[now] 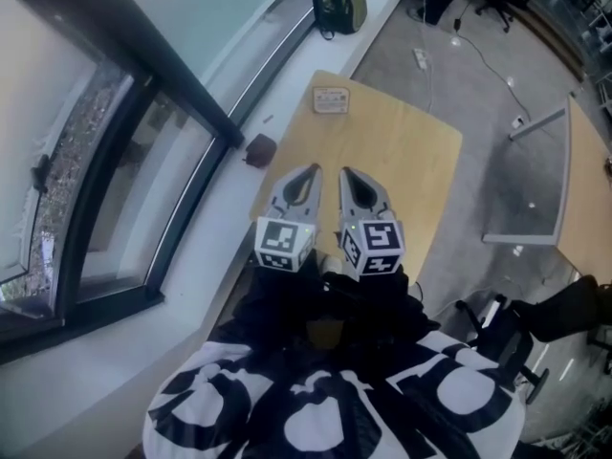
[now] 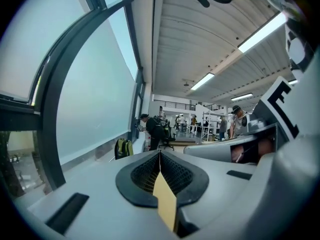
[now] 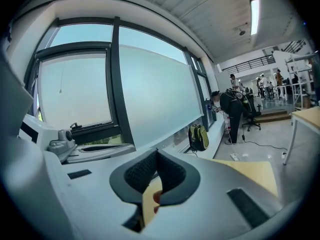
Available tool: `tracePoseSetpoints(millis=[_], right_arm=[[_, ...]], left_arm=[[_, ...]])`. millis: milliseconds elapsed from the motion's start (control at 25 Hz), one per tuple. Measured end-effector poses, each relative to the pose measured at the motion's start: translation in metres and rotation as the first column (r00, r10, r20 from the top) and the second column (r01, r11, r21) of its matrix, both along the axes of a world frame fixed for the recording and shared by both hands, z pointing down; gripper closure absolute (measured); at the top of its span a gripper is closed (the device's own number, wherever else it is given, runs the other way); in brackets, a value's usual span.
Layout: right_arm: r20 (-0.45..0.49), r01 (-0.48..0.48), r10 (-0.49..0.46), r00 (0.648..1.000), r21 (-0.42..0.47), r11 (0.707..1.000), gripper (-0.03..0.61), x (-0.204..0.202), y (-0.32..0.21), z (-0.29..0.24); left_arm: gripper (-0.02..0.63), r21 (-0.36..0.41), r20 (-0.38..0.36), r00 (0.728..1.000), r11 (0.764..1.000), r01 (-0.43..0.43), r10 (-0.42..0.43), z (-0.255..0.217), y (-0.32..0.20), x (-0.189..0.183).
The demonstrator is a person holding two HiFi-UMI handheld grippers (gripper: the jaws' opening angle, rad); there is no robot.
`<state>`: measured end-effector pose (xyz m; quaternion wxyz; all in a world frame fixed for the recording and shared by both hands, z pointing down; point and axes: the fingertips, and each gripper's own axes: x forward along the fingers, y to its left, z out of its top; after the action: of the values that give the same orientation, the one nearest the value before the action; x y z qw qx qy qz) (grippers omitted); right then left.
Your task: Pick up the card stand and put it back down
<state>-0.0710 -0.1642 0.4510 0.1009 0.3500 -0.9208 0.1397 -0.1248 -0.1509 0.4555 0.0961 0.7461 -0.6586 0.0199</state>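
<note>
card stand [image 1: 331, 99] on table [image 1: 406, 161], well beyond left gripper [image 1: 310, 171] and right gripper [image 1: 347, 174], both with closed, empty jaws

My left gripper [image 1: 308, 175] and right gripper [image 1: 350, 178] sit side by side above the table [image 1: 402, 161], with the card stand [image 1: 331, 99] at its far end.

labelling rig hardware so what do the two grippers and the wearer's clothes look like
The left gripper and right gripper are matching pale grey shells that taper to a point. Their black-rimmed jaws are lined with black ribbed pads. Each carries a white cube printed with black square markers. The person wears a black top with large white shapes.
</note>
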Motion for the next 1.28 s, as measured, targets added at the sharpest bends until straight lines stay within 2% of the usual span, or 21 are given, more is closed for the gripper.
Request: tracePoseSetpoints(millis=[160, 360, 760, 1000, 1160, 1280], right_arm=[[-0.02, -0.007, 0.007, 1.0, -0.027, 1.0, 0.56, -0.005, -0.014, 0.012], [-0.033, -0.008, 0.006, 0.999, -0.07, 0.998, 0.56, -0.01, -0.023, 0.024], [-0.077, -0.038, 0.028, 0.997, -0.135, 0.99, 0.56, -0.02, -0.069, 0.056], [-0.109, -0.075, 0.056, 0.992, -0.17, 0.983, 0.56, -0.019, -0.098, 0.075], [-0.131, -0.094, 0.07, 0.989, -0.194, 0.977, 0.559, -0.02, -0.115, 0.09], [-0.146, -0.1, 0.069, 0.987, -0.216, 0.971, 0.56, -0.026, -0.126, 0.101]], left_arm=[[0.603, -0.083, 0.026, 1.0, 0.996, -0.015, 0.017, 0.026, -0.013, -0.007], [0.603, -0.147, 0.049, 0.998, 0.989, -0.032, 0.04, 0.046, -0.015, -0.018], [0.601, -0.289, 0.129, 0.988, 0.956, -0.047, 0.088, 0.112, -0.051, -0.076], [0.572, -0.242, 0.088, 0.982, 0.96, -0.142, 0.167, 0.121, -0.083, -0.105], [0.497, -0.262, 0.103, 0.966, 0.944, -0.202, 0.235, 0.134, -0.106, -0.117], [0.478, -0.295, 0.114, 0.957, 0.929, -0.223, 0.266, 0.151, -0.121, -0.13]])
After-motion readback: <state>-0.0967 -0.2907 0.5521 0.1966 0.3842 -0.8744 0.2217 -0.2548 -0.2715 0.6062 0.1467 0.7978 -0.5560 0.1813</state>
